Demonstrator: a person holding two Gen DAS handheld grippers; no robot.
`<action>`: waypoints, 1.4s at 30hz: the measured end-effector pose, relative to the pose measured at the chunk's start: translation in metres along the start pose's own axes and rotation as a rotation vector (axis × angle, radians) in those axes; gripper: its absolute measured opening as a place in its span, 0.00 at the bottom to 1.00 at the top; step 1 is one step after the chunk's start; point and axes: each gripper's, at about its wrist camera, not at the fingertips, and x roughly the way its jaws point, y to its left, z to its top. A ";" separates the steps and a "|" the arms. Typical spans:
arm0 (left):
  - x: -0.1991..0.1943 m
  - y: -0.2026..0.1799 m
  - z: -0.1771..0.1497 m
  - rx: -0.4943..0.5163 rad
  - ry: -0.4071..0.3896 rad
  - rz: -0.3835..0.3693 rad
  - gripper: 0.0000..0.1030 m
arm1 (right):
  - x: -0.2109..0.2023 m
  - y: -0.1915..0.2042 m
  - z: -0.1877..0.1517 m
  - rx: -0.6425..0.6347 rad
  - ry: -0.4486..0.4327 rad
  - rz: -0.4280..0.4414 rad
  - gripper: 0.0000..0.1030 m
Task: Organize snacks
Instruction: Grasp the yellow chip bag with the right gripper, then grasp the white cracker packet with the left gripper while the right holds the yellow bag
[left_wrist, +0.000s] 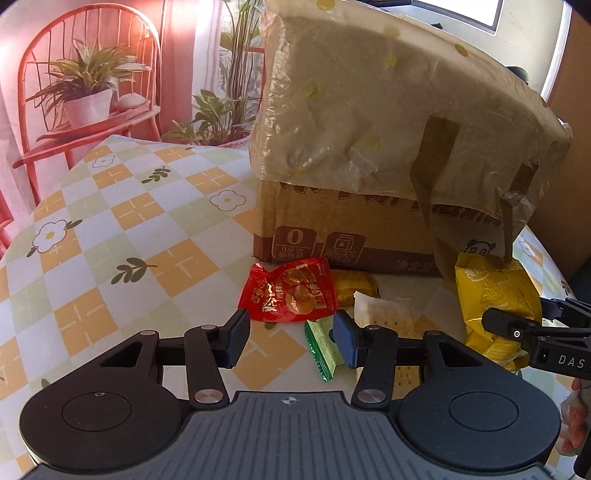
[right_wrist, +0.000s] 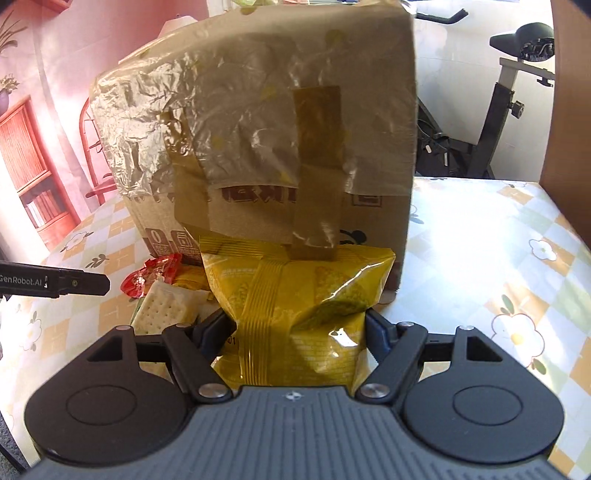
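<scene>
A tall cardboard box (left_wrist: 332, 236) with a plastic bag liner (left_wrist: 369, 110) folded over its rim stands on the table. Snacks lie at its foot: a red packet (left_wrist: 291, 291), a small yellow packet (left_wrist: 354, 286), a green packet (left_wrist: 323, 345) and a cracker pack (left_wrist: 391, 317). My left gripper (left_wrist: 291, 334) is open, low over the table, its jaws straddling the red and green packets' near edges. My right gripper (right_wrist: 301, 328) is shut on a big yellow snack bag (right_wrist: 295, 299), also visible in the left wrist view (left_wrist: 495, 295), right in front of the box (right_wrist: 369, 218).
The table wears a checked cloth with flowers (left_wrist: 129, 221). A printed backdrop of a red chair and plants (left_wrist: 88, 85) hangs behind. An exercise bike (right_wrist: 517, 92) stands beyond the table's far right edge.
</scene>
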 end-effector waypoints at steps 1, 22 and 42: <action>0.004 -0.003 -0.001 0.004 0.006 -0.003 0.50 | -0.002 -0.003 -0.001 0.007 -0.003 -0.007 0.74; 0.030 -0.082 -0.029 0.116 0.031 -0.010 0.51 | -0.017 -0.024 -0.013 0.043 -0.034 -0.034 0.73; 0.034 -0.104 -0.048 0.167 0.052 0.046 0.47 | -0.023 -0.031 -0.020 0.070 -0.037 -0.035 0.73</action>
